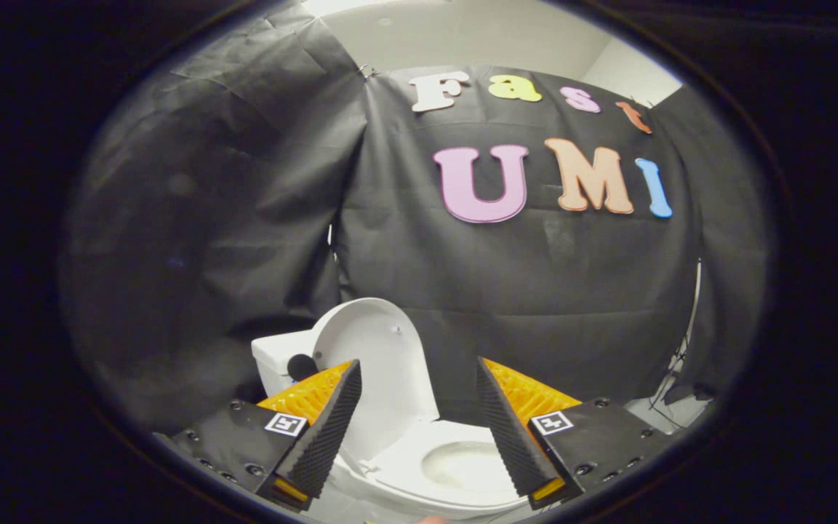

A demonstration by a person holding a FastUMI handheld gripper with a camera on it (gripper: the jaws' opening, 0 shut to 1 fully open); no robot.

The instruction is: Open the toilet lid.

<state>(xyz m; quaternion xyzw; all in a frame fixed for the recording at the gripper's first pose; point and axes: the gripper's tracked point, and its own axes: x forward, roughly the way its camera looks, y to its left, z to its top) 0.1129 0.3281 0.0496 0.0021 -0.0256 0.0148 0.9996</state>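
A white toilet stands ahead of and below my fingers. Its lid (382,356) is raised upright and leans back toward the tank (277,364). The seat (408,477) lies flat around the bowl (463,462), whose inside shows. My gripper (417,372) is open, with a wide gap between its two orange fingers with ribbed black pads. Nothing is between them. The left finger (328,415) crosses in front of the lid's lower left side. The right finger (510,429) overlaps the bowl's right edge. A dark round knob (301,366) sits on the tank beside the lid.
Black cloth walls close in the booth behind and to both sides of the toilet. A pale strip of floor (670,411) with cables shows at the lower right under the cloth. A white wall and ceiling (463,33) rise above the cloth.
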